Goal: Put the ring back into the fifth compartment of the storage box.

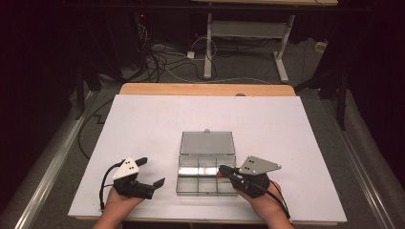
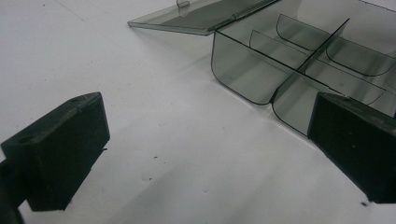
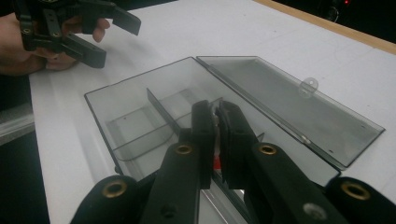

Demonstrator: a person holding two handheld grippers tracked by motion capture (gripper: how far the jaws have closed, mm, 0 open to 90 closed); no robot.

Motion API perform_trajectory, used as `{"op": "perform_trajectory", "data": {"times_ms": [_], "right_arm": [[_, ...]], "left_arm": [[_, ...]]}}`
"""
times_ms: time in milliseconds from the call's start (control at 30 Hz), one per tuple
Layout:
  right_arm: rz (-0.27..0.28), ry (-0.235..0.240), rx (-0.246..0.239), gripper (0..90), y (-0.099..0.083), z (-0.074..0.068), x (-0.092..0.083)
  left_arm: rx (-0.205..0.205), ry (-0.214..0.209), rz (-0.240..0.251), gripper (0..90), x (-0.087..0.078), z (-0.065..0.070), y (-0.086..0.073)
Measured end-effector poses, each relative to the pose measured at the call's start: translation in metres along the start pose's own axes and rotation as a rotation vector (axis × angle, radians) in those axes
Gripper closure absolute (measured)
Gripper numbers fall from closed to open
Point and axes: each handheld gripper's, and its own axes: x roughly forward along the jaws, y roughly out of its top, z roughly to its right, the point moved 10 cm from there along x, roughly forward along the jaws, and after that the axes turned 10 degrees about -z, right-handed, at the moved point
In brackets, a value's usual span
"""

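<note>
Clear smoky plastic organizer box (image 1: 207,174) sitting near the middle of the white tabletop (image 1: 143,124), a bit toward the 6 o'clock edge in the high view. Lid (image 1: 207,142) flipped fully open, lying flat on the 12 o'clock side of the box, small latch tab at its far edge. Thin dividers splitting the inside into compartments; can't tell from here whether anything lies in them.

Right gripper (image 1: 223,170) coming in from about 4 o'clock, tips over the box's right-hand side, above the divider area. Jaws pinched nearly together in the right gripper view (image 3: 217,122), clamped on a small red thing (image 1: 218,174), just a sliver of red and white peeking out between the pads. Too small and too covered to say what it actually is. Grey three-cornered plate on top, cable trailing back past the hand.

Left gripper (image 1: 152,171) parked at roughly 9 o'clock from the box, well apart from it, resting low over bare tabletop. Jaws spread wide, nothing between them, same story in the left gripper view (image 2: 205,154): white surface in the gap, box corner off at 1 o'clock.
</note>
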Motion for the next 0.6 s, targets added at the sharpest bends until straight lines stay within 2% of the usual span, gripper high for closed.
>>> {"op": "perform_trajectory", "data": {"times_ms": [200, 600], "right_arm": [[-0.005, 0.026, -0.014, 87.0, 0.001, -0.01, 0.009], [-0.05, 0.076, -0.05, 87.0, -0.003, -0.033, 0.029]], "left_arm": [[0.0, 0.001, 0.004, 0.0, 0.0, 0.0, 0.0], [-0.003, 0.0, 0.007, 0.0, -0.001, 0.0, 0.0]]}}
